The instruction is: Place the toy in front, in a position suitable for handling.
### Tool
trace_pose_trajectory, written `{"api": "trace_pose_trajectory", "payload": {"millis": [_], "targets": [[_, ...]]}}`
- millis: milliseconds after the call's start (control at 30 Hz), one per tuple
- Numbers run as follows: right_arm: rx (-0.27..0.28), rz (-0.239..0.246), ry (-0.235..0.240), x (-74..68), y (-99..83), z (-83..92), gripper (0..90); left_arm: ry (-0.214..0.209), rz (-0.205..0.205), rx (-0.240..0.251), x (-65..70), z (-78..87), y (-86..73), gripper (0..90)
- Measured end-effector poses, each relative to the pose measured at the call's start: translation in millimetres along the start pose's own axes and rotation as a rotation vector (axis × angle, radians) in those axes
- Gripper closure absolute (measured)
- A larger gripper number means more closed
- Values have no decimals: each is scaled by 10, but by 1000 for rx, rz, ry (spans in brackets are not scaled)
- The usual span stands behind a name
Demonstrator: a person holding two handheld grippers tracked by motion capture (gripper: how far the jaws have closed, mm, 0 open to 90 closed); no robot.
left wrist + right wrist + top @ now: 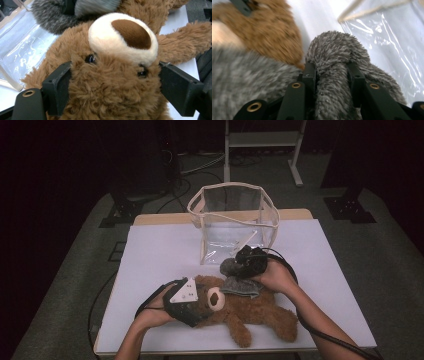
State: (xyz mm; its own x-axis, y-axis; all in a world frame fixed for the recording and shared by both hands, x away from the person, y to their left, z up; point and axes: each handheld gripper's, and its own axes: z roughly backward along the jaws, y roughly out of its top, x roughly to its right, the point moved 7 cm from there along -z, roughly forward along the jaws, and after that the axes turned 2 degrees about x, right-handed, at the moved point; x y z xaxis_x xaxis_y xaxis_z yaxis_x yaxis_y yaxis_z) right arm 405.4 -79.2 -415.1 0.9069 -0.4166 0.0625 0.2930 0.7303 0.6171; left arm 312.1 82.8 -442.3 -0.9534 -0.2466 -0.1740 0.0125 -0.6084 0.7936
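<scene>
On the white desk, the left gripper has its jaws pinching the head of a brown teddy bear that lies on its back near the front edge. Just right of the head, the right gripper has its jaws pressed on a fold of grey fuzzy cloth draped over the bear's chest. A clear plastic bag stands open just beyond.

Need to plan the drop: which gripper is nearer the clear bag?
Right. The right gripper, shut on the grey fuzzy cloth, sits just in front of the clear bag; the left gripper clamps the teddy bear's head, farther back.
</scene>
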Motion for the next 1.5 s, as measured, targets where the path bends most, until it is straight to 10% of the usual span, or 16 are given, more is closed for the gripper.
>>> {"api": "trace_pose_trajectory", "payload": {"millis": [200, 600, 833, 1067, 1300, 1500], "targets": [[44, -123, -56, 280, -434, 378, 661, -1, 12, 9, -21, -9, 2, 175], [140, -221, -63, 371, -844, 1160, 657, 3, 39, 16, -57, -27, 9, 175], [159, -292, 61, 366, -801, 721, 657, -3, 38, 15, -60, -28, 8, 174], [133, -238, 111, 280, -387, 308, 654, -1, 36, 9, -64, -23, -5, 174], [155, -225, 192, 157, -169, 168, 653, -1, 27, 13, -48, -15, -10, 173], [147, -230, 137, 249, -341, 264, 648, -2, 24, 20, -52, -11, -18, 174]]}}
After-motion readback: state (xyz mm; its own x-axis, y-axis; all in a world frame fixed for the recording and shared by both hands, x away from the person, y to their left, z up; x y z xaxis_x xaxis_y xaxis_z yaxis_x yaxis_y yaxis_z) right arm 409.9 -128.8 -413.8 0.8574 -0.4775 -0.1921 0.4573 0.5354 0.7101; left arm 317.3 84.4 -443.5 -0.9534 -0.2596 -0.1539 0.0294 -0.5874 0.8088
